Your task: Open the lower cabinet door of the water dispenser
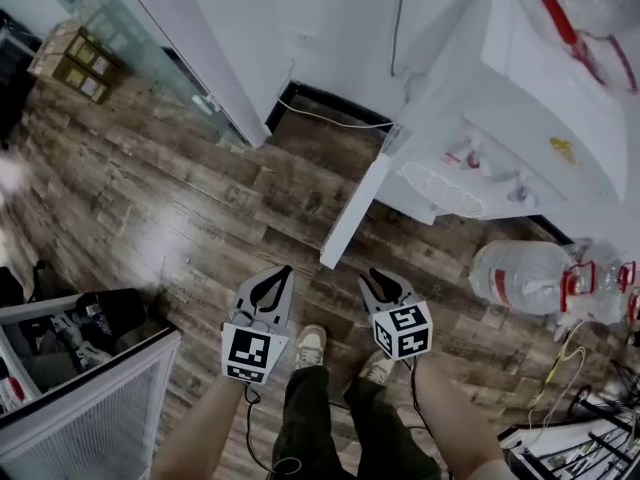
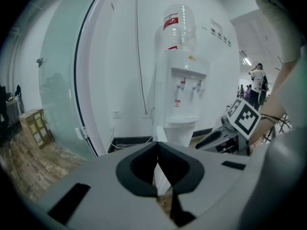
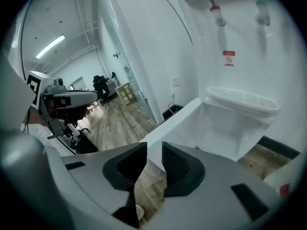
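The water dispenser (image 1: 530, 108) stands at the upper right of the head view. Its lower cabinet door (image 1: 353, 213) hangs open toward the middle. Below it, the left gripper (image 1: 286, 270) has its fingers together and empty. The right gripper (image 1: 371, 274) has its fingers a little apart, holding nothing.

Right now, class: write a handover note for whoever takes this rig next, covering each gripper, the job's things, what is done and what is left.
Left gripper: shut, empty, held over the brown wood floor.
Right gripper: jaws slightly apart, nothing between them, near the door's free end, not touching it.
Things: tall white water dispenser at right; its white lower cabinet door stands swung wide open.
Done: door open.
Left: seemingly nothing.
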The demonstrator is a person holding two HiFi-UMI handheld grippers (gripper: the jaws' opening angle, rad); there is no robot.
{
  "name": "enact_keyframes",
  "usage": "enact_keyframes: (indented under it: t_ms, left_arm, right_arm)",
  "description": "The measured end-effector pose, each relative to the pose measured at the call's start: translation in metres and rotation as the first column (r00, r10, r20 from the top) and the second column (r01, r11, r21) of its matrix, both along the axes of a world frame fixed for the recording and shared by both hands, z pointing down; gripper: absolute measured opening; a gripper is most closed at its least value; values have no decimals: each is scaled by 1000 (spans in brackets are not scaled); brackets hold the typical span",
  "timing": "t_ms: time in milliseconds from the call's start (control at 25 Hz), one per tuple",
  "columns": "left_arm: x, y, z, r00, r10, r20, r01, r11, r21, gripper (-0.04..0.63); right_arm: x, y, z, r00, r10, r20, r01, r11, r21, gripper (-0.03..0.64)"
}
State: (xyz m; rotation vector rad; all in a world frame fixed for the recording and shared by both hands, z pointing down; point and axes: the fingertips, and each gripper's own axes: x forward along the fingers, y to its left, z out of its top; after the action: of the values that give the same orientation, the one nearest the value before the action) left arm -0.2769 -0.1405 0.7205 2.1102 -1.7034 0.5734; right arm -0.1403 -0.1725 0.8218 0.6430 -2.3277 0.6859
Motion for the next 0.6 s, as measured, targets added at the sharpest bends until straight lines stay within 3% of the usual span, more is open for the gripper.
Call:
enact_keyframes:
  t_ms: [440, 600]
  left_arm:
    - [51, -2, -85, 997, 71, -22, -71, 997, -7, 6]
    - [69, -9, -122, 994, 103, -23, -103, 995, 2, 6]
  right_arm:
    - [60, 8, -124, 1000, 11, 5, -11, 998, 64, 40]
    - [79, 1, -178, 996, 81, 30, -84, 992, 95, 18]
